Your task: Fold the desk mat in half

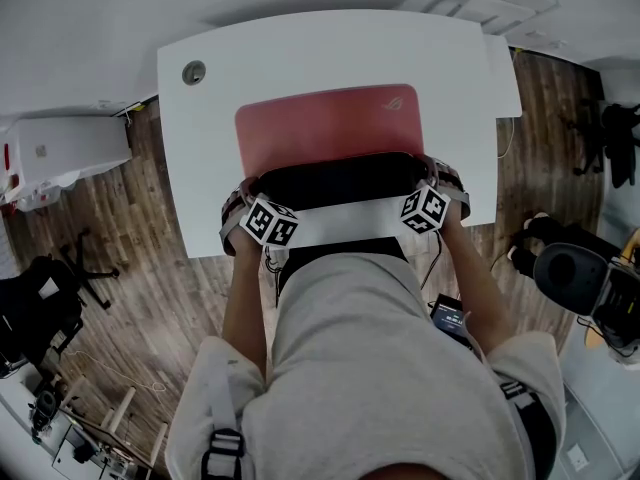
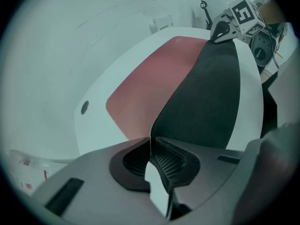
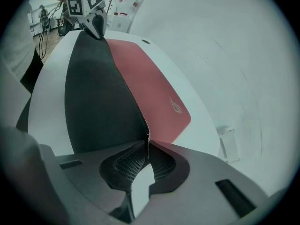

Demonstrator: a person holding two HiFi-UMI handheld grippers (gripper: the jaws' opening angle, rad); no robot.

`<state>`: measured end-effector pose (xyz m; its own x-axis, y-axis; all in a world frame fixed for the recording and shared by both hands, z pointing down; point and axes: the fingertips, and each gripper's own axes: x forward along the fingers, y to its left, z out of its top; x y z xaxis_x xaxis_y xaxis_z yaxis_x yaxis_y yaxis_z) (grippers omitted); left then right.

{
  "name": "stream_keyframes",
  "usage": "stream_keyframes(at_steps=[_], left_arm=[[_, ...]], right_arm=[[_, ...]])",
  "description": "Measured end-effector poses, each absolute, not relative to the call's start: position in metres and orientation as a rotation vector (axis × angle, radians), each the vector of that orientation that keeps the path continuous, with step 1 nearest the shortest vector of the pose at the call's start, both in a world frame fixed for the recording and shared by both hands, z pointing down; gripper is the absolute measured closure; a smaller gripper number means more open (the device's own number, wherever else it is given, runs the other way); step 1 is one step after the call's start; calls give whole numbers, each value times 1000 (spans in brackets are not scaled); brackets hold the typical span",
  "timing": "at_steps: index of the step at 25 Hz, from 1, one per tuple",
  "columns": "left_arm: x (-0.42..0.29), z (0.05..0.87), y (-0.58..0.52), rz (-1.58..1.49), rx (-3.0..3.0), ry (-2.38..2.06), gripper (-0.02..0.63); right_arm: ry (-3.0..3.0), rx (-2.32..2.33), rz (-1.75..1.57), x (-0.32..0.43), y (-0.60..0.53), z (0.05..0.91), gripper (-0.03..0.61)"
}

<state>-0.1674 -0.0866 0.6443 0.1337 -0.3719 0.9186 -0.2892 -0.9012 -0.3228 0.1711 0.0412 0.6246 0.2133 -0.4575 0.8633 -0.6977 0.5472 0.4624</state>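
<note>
A desk mat, red [image 1: 330, 128] on top and black [image 1: 335, 180] underneath, lies on the white desk [image 1: 200, 158]. Its near edge is lifted and curled back, so the black underside faces up. My left gripper [image 1: 248, 190] is shut on the mat's near left corner, and the edge runs straight into its jaws [image 2: 151, 142]. My right gripper [image 1: 436, 176] is shut on the near right corner [image 3: 147, 144]. Each gripper view shows the other gripper at the far end of the raised edge: the right gripper [image 2: 222, 32] and the left gripper [image 3: 93, 27].
A round cable hole [image 1: 193, 72] sits in the desk's far left corner. A white cabinet [image 1: 60, 153] stands left of the desk and a black chair [image 1: 575, 268] to the right. Another dark chair [image 1: 50, 298] is on the wood floor at the left.
</note>
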Motion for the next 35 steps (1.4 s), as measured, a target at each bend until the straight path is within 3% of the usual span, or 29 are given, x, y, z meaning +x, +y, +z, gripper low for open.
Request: stream_keyframes(at_steps=[35], left_arm=[[-161, 641, -110, -1976, -2254, 766, 576]], right_arm=[[-1513, 1088, 184, 183, 15, 619, 525]])
